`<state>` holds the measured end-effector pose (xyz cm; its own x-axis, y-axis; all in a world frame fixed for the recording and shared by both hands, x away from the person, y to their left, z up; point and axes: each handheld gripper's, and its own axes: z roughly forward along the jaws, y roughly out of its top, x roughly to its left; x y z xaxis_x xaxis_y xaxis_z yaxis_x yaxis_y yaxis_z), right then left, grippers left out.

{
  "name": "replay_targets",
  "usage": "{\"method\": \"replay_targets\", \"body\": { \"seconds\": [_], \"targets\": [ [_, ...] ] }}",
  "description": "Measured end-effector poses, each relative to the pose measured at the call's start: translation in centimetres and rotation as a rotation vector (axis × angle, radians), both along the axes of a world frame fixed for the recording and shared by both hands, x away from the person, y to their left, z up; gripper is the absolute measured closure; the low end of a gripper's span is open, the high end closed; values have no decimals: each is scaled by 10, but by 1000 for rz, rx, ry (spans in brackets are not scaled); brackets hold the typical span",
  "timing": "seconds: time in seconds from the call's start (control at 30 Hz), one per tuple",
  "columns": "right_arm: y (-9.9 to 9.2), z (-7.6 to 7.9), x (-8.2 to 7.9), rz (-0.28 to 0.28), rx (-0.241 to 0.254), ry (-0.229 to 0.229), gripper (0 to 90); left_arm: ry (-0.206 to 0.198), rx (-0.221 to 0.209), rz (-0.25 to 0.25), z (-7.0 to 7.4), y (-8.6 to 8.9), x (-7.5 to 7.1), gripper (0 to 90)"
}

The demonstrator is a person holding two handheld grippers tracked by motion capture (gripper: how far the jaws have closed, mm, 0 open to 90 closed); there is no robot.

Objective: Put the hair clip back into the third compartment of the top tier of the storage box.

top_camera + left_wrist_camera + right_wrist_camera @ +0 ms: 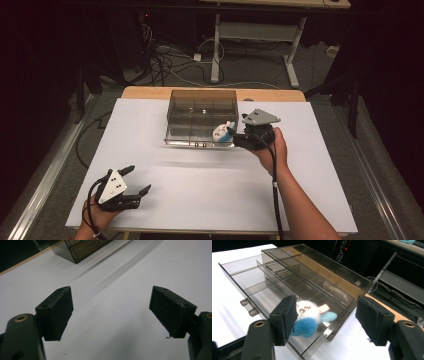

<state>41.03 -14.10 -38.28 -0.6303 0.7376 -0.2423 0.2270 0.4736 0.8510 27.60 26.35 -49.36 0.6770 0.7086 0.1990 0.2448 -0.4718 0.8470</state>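
Observation:
A smoky clear plastic organizer box [202,107] stands at the back middle of the white table, its drawer [242,265] pulled out toward me. A small white and blue plush toy [221,132] [308,315] lies in the drawer's front right compartment. My right gripper [235,135] [327,302] hovers over that corner, open. The toy sits beside one pad [287,315] and well apart from the other. My left gripper [139,179] [110,292] rests near the table's front left, open, with only bare table between its jaws.
The white table top [210,190] spreads wide between the box and the front edge. The drawer has several divided compartments and small handles [249,307] on its front. Beyond the table lie floor cables [170,60] and another desk's legs [216,50].

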Motion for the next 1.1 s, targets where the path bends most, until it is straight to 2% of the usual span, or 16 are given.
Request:
{"method": "replay_targets", "body": {
  "seconds": [0.07, 0.2, 0.27, 0.37, 0.73, 1.1],
  "targets": [
    [-1, 1, -1, -8, 4, -7, 280, 1, -3, 0, 0, 0, 0, 185],
    [-3, 2, -2, -12, 12, -15, 264, 1, 1, -2, 0, 0, 0, 186],
    [-5, 4, -4, -11, 35, -20, 248, 1, 2, -1, 0, 0, 0, 186],
    [-6, 6, -6, -22, 29, -31, 216, 1, 1, 0, 0, 0, 0, 186],
    [-16, 12, -15, -41, 40, -52, 190, 2, 3, -2, 0, 0, 0, 185],
    [-25, 15, -26, -45, 11, -87, 186, 1, 9, -2, 0, -1, 0, 185]
  ]
}}
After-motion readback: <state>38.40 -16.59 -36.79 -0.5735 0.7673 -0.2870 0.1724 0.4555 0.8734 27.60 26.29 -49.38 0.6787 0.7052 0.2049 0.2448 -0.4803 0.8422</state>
